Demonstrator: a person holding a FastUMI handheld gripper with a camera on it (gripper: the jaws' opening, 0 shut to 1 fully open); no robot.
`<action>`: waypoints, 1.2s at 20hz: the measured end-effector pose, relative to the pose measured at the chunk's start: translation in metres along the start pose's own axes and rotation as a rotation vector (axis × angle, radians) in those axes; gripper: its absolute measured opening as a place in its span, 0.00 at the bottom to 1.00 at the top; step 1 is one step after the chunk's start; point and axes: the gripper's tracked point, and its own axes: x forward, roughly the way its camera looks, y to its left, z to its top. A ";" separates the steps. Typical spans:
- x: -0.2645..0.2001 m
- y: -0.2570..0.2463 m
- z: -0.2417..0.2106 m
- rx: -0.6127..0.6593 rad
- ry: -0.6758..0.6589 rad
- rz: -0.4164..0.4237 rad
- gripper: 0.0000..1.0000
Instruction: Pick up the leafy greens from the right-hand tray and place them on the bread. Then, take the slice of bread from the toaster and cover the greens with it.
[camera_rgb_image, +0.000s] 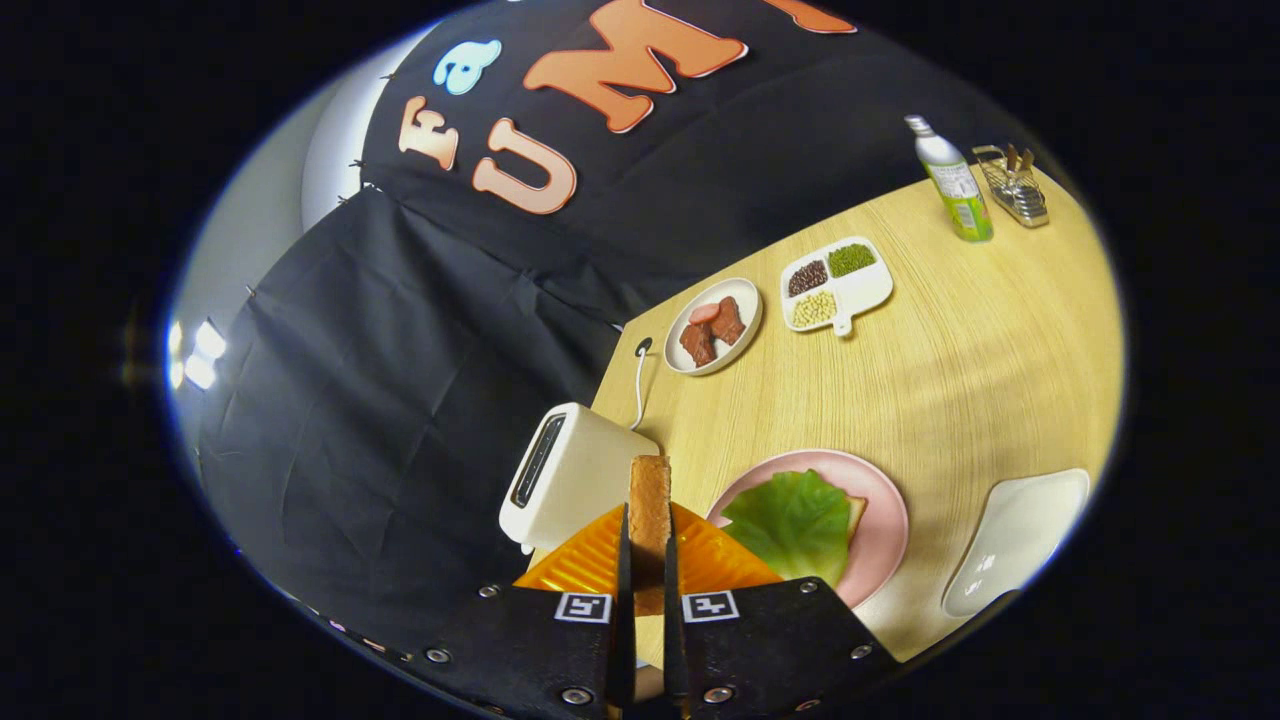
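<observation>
My gripper (648, 560) is shut on a slice of bread (650, 505), held upright and edge-on between both fingers, above the table. Just left of the slice stands the white toaster (572, 475), its slot dark. To the right of the fingers lies a pink plate (880, 510) with a green lettuce leaf (795, 520) spread over another bread slice, whose corner (857, 512) peeks out at the leaf's right side. Right of the plate sits a white tray (1020, 535) with nothing on it.
The wooden table (950, 380) carries a white dish of meat pieces (713, 325), a divided dish of beans (835, 283), a green bottle (955, 180) and a wire rack (1015, 185) at the far side. The toaster's cord (638, 385) runs off the table edge.
</observation>
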 end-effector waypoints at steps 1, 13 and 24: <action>0.002 -0.006 -0.003 0.008 0.007 -0.001 0.11; 0.022 -0.050 -0.032 0.094 0.048 0.007 0.12; 0.045 -0.094 -0.042 -0.008 0.041 -0.084 0.12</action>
